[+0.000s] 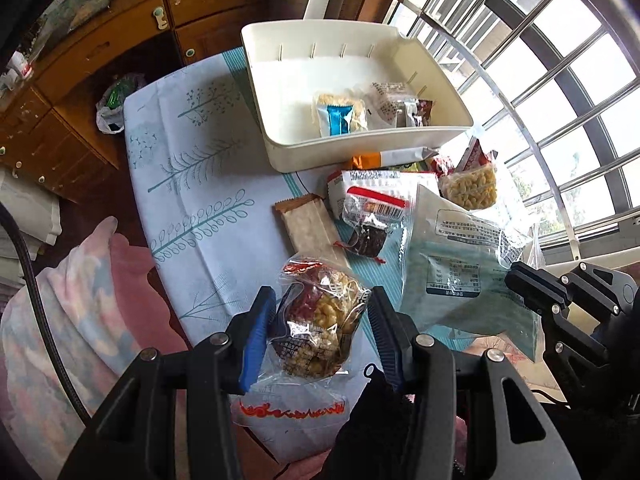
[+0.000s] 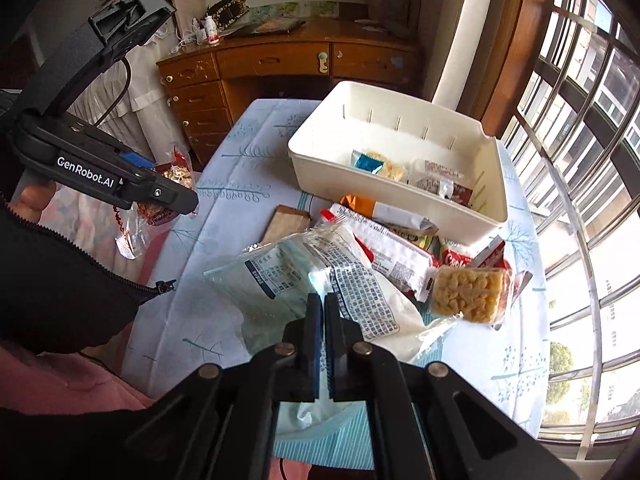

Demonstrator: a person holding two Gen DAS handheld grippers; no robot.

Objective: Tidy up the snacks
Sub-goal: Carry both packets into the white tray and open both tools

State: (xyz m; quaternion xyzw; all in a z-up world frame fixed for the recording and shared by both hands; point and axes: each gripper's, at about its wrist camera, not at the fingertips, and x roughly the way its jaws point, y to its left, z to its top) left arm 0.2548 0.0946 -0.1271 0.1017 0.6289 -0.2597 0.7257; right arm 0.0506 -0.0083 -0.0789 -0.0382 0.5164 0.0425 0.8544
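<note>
Table (image 1: 168, 168), under a pale leaf-print cloth, carries a cream bin (image 1: 400, 152) at its far side and a loose heap of snacks in front of it. The bin already holds a few packets against its near wall. The step in hand appears to be carrying two picks to the bin. The right gripper (image 2: 321, 300) is clamped flat on a large pale-teal pouch (image 2: 276, 280), which hangs above the heap, crumpled, label side up. The left gripper (image 1: 320, 312) pinches a clear corn-snack packet (image 1: 320, 328) off the table's near edge, glossy, red-printed seal downward. Next move likely calls for reaching over the bin's rim and releasing each into free floor.
</note>
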